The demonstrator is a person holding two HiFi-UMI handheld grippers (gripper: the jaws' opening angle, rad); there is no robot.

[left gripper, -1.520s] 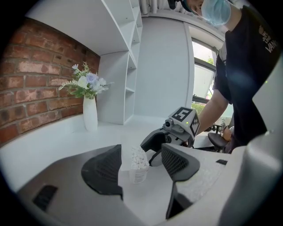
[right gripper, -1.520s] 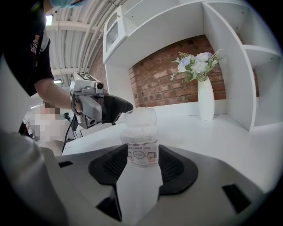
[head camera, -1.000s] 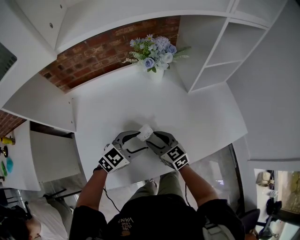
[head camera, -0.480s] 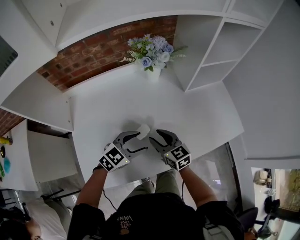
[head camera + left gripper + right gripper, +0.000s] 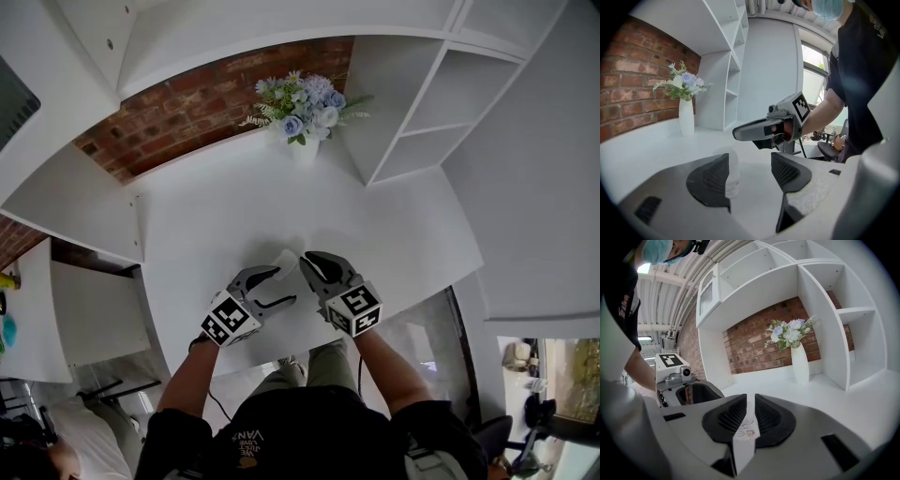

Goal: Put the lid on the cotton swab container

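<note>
Closest to the person, near the front edge of the table [image 5: 211, 202], the right gripper [image 5: 749, 404] has a thin white piece with a small printed sticker between its jaws. This is most likely the lid [image 5: 742, 436], seen edge on. The jaws are closing and have drawn almost together, with the ribbed pads against both flat faces of the piece. Pinched across its thickness like this, the lid probably needs tipping flat before it can go on.

Just beyond, the left gripper [image 5: 750, 169] has its jaws well apart. The translucent container [image 5: 733, 168] stands upright on the table, right beside one pad and half hidden behind it. Whether that pad touches it is unclear, and nothing presses from the other side. The open jaws look placed to hem the light container in so it does not skate away when the lid comes down.

In the head view the two grippers face each other with the container between their tips, so the lid has little way to travel. The front edge lies close behind them and leaves scant room to pull back. Ahead the table is bare as far as the vase [image 5: 307, 148] of flowers, which stands well apart by the brick wall [image 5: 183, 105]. White shelves [image 5: 436, 98] close off the right side.
</note>
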